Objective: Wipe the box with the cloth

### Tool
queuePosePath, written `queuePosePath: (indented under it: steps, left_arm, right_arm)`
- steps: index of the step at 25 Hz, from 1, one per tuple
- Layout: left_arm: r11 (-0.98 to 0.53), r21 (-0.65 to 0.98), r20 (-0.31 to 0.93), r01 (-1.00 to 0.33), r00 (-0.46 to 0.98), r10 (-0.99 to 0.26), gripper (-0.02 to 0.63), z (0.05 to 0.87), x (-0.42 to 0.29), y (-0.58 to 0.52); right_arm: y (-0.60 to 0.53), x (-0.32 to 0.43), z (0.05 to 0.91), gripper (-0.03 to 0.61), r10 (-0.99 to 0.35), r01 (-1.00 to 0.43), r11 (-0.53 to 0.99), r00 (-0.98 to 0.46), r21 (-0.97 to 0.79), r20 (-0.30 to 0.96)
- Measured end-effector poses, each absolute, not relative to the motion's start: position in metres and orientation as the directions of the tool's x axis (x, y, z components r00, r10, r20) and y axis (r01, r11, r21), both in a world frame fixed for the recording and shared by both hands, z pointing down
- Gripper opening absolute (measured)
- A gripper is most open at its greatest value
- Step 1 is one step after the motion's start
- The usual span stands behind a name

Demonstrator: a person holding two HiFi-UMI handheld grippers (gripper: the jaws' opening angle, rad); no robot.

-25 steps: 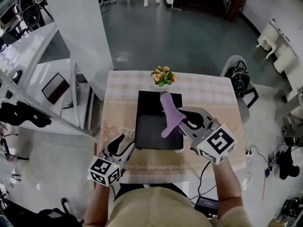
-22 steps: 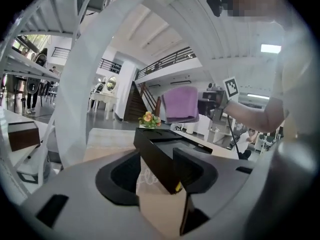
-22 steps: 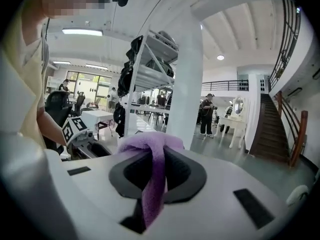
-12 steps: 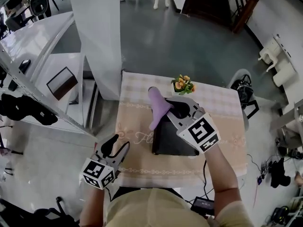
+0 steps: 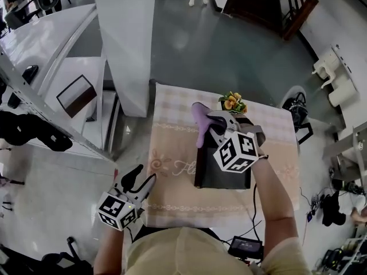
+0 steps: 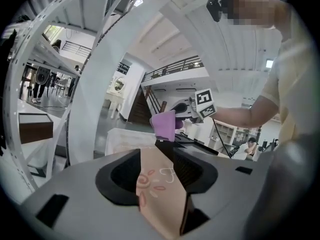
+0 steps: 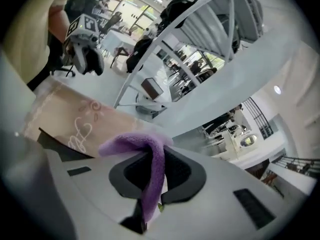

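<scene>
Only a cursive word beginning "Fl" is made out on the tablecloth [image 5: 172, 196], its rest cut off by the box [image 5: 206, 177]; nothing else is legible.

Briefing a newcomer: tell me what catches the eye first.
The purple cloth, clamped in the right claw, hangs by the far left corner of the black box. Orange flowers stand at the far edge of the table; the open left claw is by its near left corner.

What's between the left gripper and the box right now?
Just bare tablecloth with its scroll print. The head view shows that stretch from the left gripper to the box; the left gripper view agrees.
</scene>
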State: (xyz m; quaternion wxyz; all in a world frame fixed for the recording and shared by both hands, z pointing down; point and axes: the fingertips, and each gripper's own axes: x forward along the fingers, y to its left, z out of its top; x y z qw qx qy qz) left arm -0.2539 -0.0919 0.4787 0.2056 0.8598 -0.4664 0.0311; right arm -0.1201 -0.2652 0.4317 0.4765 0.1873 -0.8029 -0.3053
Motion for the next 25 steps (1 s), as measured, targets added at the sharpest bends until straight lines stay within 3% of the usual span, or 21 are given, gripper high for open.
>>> queuePosePath:
  steps: [4, 10, 25]
  left_arm:
    - [-0.494, 0.338, 0.246, -0.801, 0.582, -0.775, 0.198, 0.483, -0.256, -0.090]
    - [-0.488, 0.353, 0.246, -0.798, 0.583, -0.775, 0.198, 0.487, -0.265, -0.083]
    - [-0.484, 0.382, 0.262, -0.787, 0.595, -0.760, 0.198, 0.500, -0.261, -0.075]
  right_arm:
    - [-0.271, -0.124, 0.480, 0.055, -0.588, 0.222, 0.711, -0.333, 0.667, 0.737]
    - [-0.269, -0.126, 0.514, 0.055, -0.547, 0.375, 0.721, -0.209, 0.583, 0.811]
    - [-0.227, -0.123, 0.526, 0.055, -0.283, 0.251, 0.923, -0.067, 0.291, 0.957]
